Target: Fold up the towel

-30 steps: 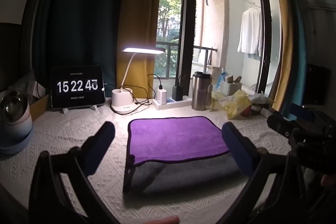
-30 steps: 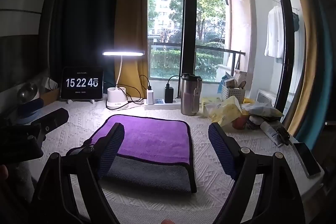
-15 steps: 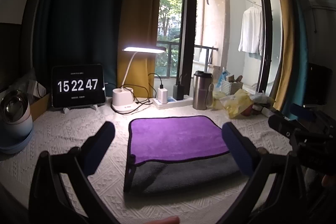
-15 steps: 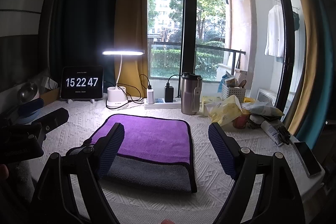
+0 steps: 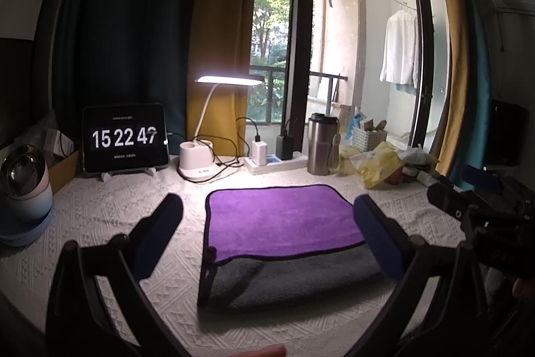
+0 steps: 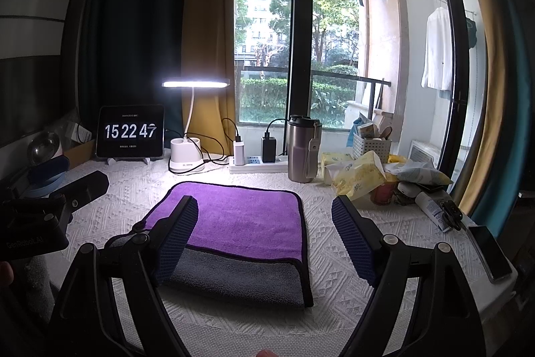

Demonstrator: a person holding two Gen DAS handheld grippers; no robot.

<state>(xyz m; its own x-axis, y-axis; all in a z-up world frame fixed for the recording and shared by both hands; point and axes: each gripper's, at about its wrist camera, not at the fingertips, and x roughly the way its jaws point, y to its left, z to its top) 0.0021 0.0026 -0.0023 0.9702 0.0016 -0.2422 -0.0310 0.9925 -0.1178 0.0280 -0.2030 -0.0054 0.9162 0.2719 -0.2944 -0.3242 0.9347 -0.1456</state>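
A towel [image 5: 281, 219] with a purple top face and a grey underside lies folded flat on the white textured tablecloth [image 5: 110, 209]; the purple layer covers the far part and a grey strip [image 5: 294, 273] shows at the near edge. It also shows in the right wrist view [image 6: 240, 219]. My left gripper [image 5: 267, 209] is open and empty, held above the table in front of the towel. My right gripper [image 6: 264, 213] is open and empty, also held above the towel's near side. Neither touches the towel.
At the back stand a tablet clock [image 5: 125, 138], a lit desk lamp [image 5: 197, 161], a power strip with chargers [image 5: 274, 159] and a steel tumbler [image 5: 322, 143]. Yellow bags and clutter [image 6: 361, 176] and a phone [image 6: 490, 251] lie at the right. A round device [image 5: 23, 179] sits at the left.
Both grippers stay almost still and open. The towel has not moved. The clock has advanced by a second.
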